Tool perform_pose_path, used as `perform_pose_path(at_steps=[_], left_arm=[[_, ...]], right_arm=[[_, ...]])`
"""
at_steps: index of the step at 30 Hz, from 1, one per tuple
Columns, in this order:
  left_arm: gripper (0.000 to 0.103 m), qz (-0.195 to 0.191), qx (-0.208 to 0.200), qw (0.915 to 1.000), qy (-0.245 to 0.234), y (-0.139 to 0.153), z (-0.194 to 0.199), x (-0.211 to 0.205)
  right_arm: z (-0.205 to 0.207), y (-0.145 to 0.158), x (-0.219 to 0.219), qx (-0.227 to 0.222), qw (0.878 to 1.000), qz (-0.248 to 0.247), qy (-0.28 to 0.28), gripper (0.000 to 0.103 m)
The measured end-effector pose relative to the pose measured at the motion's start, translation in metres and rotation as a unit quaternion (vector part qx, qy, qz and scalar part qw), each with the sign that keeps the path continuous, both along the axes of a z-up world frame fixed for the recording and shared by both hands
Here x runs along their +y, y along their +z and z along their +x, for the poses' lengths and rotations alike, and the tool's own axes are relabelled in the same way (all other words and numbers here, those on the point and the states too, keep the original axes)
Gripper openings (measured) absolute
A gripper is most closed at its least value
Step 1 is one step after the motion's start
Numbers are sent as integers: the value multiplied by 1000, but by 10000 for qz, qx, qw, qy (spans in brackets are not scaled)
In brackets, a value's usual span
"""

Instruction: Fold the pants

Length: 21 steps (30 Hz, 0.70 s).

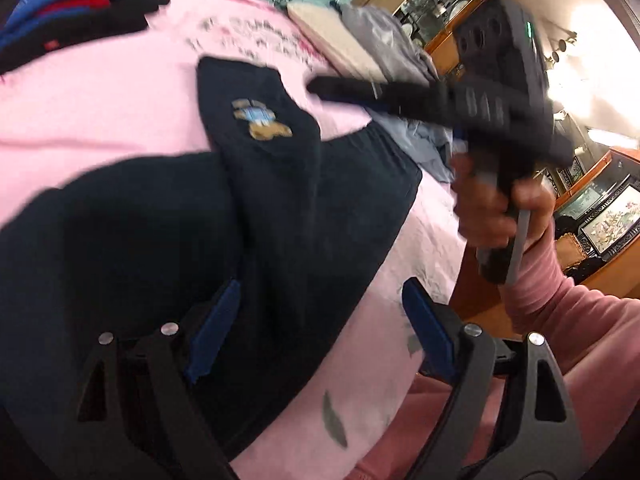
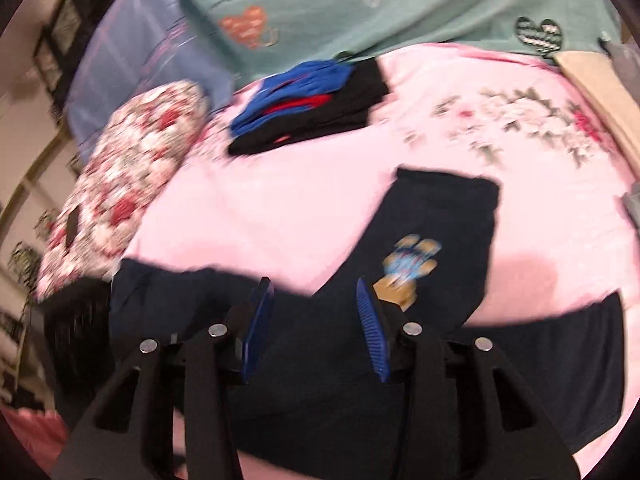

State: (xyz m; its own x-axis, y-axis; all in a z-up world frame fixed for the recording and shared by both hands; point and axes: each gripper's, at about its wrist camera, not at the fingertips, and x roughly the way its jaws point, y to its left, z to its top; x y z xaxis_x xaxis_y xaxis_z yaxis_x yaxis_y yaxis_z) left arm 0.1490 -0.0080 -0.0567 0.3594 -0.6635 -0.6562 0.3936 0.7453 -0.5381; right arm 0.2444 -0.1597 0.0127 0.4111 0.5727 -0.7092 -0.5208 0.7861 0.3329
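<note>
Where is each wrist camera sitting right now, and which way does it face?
Left wrist: above the near edge of the bed, facing right across the dark pants; shows the open left gripper, right gripper, right hand and pink sleeve.
Right wrist: above the pants, facing the folded clothes and pillow; shows only the open right gripper.
Shared: pants, bed, folded clothes.

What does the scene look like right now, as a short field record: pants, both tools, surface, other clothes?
pants: dark navy pants with a cartoon patch, spread on the bed, one leg angled up across the other part
left tool: left tool open, over the pants, gripping nothing
right tool: right tool open, above the pants, gripping nothing
surface: pink floral bedsheet
other clothes: folded stack of blue, red and black items at the far side
image quality: motion blur in both views
</note>
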Motion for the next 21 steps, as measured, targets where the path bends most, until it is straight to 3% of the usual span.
perform_pose_path(at_steps=[4, 10, 13, 17, 18, 19, 20, 21], left_arm=[[84, 124, -93, 9998, 101, -9, -1, -14], [84, -74, -210, 9995, 240, -12, -6, -8], [85, -128, -192, 9995, 234, -13, -4, -7], [85, -63, -255, 9994, 231, -15, -2, -9], [85, -31, -284, 9993, 230, -15, -3, -10], [85, -11, -305, 9993, 224, -14, -4, -10], [85, 35, -342, 9992, 216, -14, -4, -11], [85, 54, -359, 9991, 213, -15, -4, -11]], right_arm=[[45, -4, 9, -191, 9966, -584, -555, 44], [129, -49, 56, 583, 9845, -1317, -998, 44], [146, -71, 76, 829, 9753, -1755, -1059, 44], [148, -76, 83, 657, 9683, -2125, -1140, 43], [147, -76, 81, 672, 9689, -2092, -1137, 32], [147, -75, 78, 693, 9692, -2075, -1133, 27], [147, -73, 72, 756, 9709, -1996, -1082, 12], [148, -71, 69, 798, 9718, -1941, -1073, 7]])
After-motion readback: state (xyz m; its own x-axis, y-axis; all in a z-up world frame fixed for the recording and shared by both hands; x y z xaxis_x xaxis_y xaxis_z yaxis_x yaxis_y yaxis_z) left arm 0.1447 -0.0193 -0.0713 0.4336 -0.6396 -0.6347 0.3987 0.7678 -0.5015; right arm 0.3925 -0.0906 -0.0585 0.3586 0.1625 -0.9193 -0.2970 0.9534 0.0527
